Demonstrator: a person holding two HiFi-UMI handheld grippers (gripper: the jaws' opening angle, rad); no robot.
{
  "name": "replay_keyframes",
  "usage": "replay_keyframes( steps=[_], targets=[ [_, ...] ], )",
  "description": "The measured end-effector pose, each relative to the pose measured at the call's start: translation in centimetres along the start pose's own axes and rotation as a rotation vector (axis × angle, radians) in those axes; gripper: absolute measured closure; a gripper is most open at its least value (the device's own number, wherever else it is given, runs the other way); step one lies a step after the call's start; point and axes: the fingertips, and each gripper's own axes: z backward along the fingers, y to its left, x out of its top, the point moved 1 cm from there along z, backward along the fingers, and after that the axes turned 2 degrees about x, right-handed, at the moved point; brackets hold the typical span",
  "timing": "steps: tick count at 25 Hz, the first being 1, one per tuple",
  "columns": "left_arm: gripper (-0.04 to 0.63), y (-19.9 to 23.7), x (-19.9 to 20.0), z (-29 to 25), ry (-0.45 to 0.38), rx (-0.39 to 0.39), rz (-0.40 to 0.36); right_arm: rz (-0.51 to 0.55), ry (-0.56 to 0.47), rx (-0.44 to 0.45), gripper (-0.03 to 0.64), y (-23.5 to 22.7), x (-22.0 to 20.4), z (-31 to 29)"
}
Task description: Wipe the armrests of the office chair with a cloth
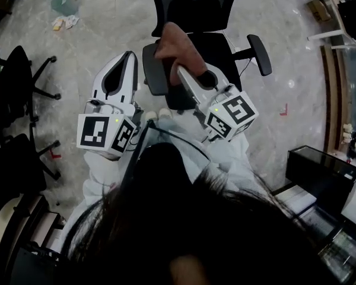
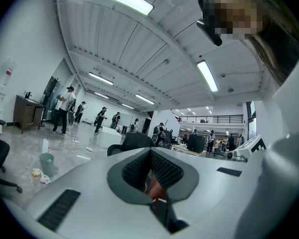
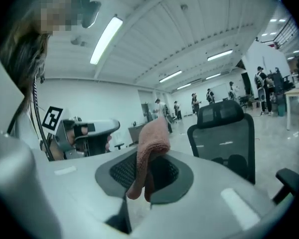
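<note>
In the head view a black office chair (image 1: 199,16) stands ahead, its left armrest (image 1: 152,73) and right armrest (image 1: 259,53) sticking out. My right gripper (image 1: 181,73) is shut on a brownish-pink cloth (image 1: 175,43), which it holds up just beside the left armrest's far end. In the right gripper view the cloth (image 3: 152,143) droops from the jaws (image 3: 147,166), with the chair's backrest (image 3: 224,133) behind. My left gripper (image 1: 129,61) hovers left of that armrest, jaws together and nothing held. Its own view (image 2: 150,158) looks up at the ceiling.
Other black chairs (image 1: 15,88) crowd the left side. A green bin (image 1: 63,2) and scraps lie on the floor at the far left. A black box (image 1: 323,171) and desks sit on the right. Several people (image 2: 65,108) stand far off.
</note>
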Motion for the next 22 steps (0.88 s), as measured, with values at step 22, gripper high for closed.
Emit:
replay_keyframes(
  steps=[22],
  targets=[
    [0.592, -9.8, -3.8, -5.0, 0.11, -0.341, -0.052, -0.019, -0.183, -0.554, 0.566, -7.3, 2.8, 18.3]
  ],
)
